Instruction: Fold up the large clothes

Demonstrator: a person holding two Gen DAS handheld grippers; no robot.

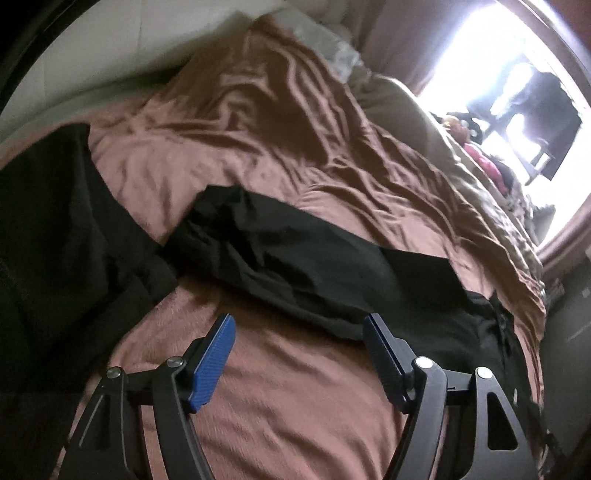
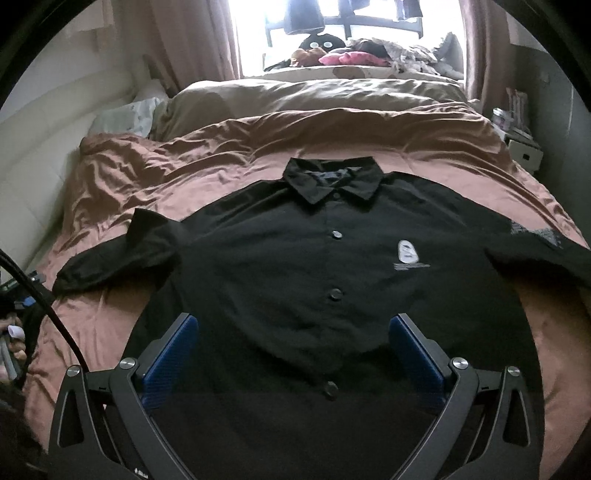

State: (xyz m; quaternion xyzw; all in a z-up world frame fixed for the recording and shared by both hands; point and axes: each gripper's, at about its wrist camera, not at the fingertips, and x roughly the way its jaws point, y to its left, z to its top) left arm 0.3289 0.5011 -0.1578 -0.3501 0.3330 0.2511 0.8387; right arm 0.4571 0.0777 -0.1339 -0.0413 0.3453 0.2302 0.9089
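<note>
I see R gripper [image 2: 293, 354] spread wide, nothing between pads, hovering over lower front of black button-up shirt [image 2: 295, 266], which lies flat, face up on pink-brown duvet [image 2: 129, 192], collar at 12. L gripper [image 1: 299, 354] also wide, empty, above duvet, shirt's sleeve [image 1: 280, 251] just beyond. Window [image 2: 332, 22] far at 12.

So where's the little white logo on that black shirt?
In the right wrist view the white logo sits on the chest of the black shirt, right of the button row and below the collar, on the pink bedspread.
</note>
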